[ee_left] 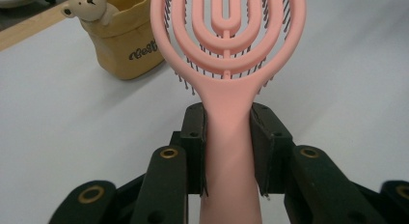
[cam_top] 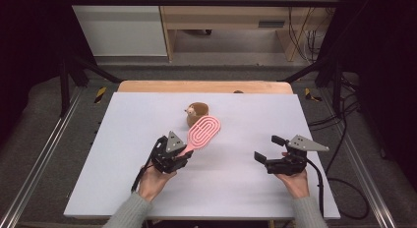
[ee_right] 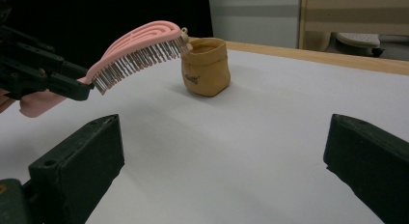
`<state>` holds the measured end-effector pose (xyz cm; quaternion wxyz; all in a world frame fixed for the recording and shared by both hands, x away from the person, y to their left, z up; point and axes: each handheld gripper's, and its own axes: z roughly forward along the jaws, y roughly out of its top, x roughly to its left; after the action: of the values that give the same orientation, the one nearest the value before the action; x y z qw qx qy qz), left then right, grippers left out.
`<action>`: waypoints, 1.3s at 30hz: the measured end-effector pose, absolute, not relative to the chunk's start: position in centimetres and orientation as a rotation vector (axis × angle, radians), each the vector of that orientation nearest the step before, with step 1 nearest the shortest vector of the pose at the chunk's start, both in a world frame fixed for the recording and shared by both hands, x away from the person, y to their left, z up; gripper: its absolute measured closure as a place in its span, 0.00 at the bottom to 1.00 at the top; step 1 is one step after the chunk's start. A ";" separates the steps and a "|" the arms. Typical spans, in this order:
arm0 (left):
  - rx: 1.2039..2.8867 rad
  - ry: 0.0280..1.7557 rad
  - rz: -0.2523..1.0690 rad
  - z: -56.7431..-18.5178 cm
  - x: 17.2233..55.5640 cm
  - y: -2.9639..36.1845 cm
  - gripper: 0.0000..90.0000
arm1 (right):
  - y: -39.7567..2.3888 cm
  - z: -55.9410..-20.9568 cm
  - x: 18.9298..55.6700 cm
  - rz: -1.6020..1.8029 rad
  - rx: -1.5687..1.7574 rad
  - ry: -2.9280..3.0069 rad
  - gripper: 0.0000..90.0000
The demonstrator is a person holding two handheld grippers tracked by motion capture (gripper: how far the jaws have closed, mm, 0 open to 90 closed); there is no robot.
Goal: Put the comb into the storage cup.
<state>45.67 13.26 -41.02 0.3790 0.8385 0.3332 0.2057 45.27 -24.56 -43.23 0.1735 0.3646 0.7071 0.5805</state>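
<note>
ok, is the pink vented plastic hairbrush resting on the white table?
No: the pink vented plastic hairbrush is held in the air by the left gripper, bristles down, clear above the white table.

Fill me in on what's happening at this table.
A person holds tongs in each hand over a white table. The left tongs are clamped on the handle of a pink hairbrush, held off the table with bristles down, its head near a small yellow fabric pouch with a little bear figure on its rim. The right tongs are open and hold nothing.
</note>
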 end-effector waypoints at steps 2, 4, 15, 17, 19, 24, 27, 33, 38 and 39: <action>2.141 0.851 0.532 -41.0 45.6 13.2 0.77 | -24.3 -43.2 45.2 1.649 1.030 2.011 0.01; 2.140 0.849 0.529 -41.0 45.5 13.2 0.77 | -24.2 -43.1 45.2 1.649 1.026 2.012 0.01; 2.093 0.834 0.582 -40.9 44.7 12.9 0.77 | -23.3 -42.9 45.1 1.657 1.024 2.017 0.01; 2.082 0.832 0.582 -40.9 44.6 12.9 0.77 | -23.1 -42.8 45.1 1.658 1.029 2.017 0.01; 2.079 0.829 0.581 -40.8 44.5 12.8 0.77 | -22.9 -42.8 45.1 1.659 1.025 2.020 0.01; 2.068 0.822 0.585 -40.8 44.1 12.7 0.77 | -22.5 -42.6 45.0 1.661 1.020 2.023 0.01; 2.061 0.819 0.588 -40.9 43.9 12.5 0.77 | -22.2 -42.5 44.9 1.663 1.014 2.023 0.01; 2.044 0.813 0.600 -40.8 43.5 12.4 0.77 | -21.7 -42.3 44.8 1.676 1.016 2.021 0.01; 2.033 0.816 0.597 -40.6 43.3 12.4 0.77 | -21.5 -42.2 44.8 1.681 1.010 2.023 0.01; 2.028 0.814 0.599 -40.4 43.2 12.4 0.77 | -21.4 -42.2 44.8 1.682 1.013 2.021 0.01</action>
<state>43.24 12.42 -40.40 0.4240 0.8106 0.3255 0.2392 44.79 -21.43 -42.15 0.1613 0.3548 0.7078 0.5891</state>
